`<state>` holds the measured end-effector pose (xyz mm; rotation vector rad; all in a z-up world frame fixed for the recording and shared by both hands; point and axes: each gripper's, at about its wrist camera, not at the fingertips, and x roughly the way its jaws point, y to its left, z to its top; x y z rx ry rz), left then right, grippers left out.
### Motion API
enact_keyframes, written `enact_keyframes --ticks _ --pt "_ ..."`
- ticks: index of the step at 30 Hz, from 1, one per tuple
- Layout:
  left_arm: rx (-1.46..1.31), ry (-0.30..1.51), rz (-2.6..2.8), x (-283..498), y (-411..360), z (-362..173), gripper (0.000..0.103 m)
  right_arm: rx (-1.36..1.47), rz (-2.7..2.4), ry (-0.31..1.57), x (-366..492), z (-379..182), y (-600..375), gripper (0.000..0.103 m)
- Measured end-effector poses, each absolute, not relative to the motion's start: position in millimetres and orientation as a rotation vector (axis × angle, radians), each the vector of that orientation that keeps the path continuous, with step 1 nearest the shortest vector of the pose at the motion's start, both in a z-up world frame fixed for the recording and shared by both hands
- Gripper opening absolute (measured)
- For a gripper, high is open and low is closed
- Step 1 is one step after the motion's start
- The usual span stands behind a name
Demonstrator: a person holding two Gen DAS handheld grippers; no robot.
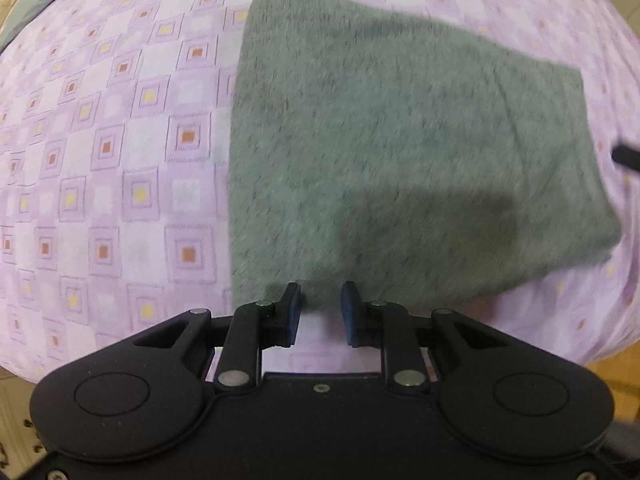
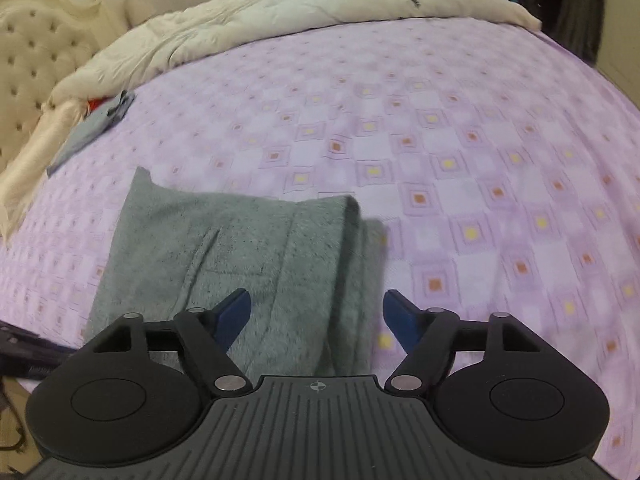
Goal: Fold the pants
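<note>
Your right gripper (image 2: 316, 316) gapes wide, left gripper (image 1: 320, 312) narrow, both empty; smooth the folded grey fleece pants (image 1: 400, 152) near the bed's (image 1: 100, 160) edge.

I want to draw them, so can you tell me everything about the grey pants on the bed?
The grey pants look soft and fuzzy, like fleece. They are folded into a flat, roughly rectangular bundle with stacked layers along one edge, and a seam line shows on top. They lie on the purple checked bedsheet. Nothing holds them: both tools hover open above their near edge.
</note>
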<state>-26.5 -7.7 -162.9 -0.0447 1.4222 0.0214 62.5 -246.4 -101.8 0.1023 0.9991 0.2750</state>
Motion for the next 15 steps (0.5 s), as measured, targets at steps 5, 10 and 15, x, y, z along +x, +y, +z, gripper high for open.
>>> enact_keyframes --ticks 5,10,15 --pt "-0.058 1.463 0.066 -44.1 -1.7 -170.5 0.028 0.049 0.326 0.995 83.1 -109.1 -225.9 0.073" --pt "-0.134 1.294 0.104 -50.5 8.5 -138.9 0.028 -0.009 0.364 0.956 108.1 -104.6 -214.4 0.073" --pt "-0.143 1.212 0.146 -18.0 17.8 -125.1 0.029 0.010 0.304 1.006 137.5 -120.6 -218.9 0.073"
